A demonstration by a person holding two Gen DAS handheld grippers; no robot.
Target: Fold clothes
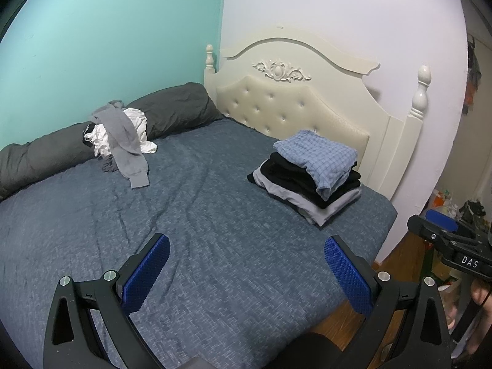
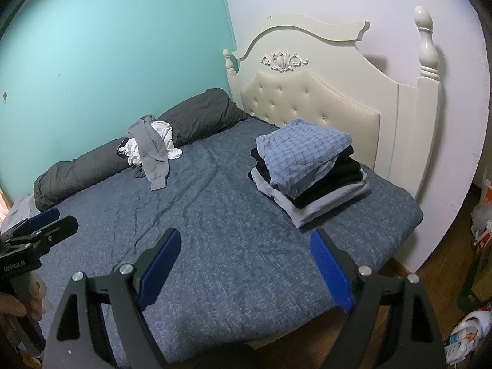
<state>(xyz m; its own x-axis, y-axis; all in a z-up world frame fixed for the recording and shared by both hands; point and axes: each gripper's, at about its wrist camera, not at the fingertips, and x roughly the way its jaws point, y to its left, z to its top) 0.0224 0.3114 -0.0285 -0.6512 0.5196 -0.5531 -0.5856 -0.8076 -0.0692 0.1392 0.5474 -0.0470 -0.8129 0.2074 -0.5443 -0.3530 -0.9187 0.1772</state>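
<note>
Bedding fills most of what we see: a blue-grey mottled bedspread (image 1: pixel 215 215), creased in long shallow wrinkles, covers the bed. Behind it stands a cream headboard (image 1: pixel 292 104) with a button-tufted padded panel, a carved floral crest and turned posts. A dark grey rumpled duvet roll (image 1: pixel 172 107) lies along the turquoise wall.

Near the headboard, on the bedspread, we find a folded stack (image 2: pixel 310 181): a blue checked shirt (image 2: pixel 301 156) on top, black garments under it, pale grey ones at the bottom. Well apart, against the duvet roll, sits a loose heap of unfolded clothes (image 1: pixel 123 135), a grey knit piece draped over crumpled white fabric.

Our left gripper (image 1: pixel 246 276) hangs above the bedspread, blue ribbed pads spread wide, nothing between them. Our right gripper (image 2: pixel 246 273) is equally wide and empty.
</note>
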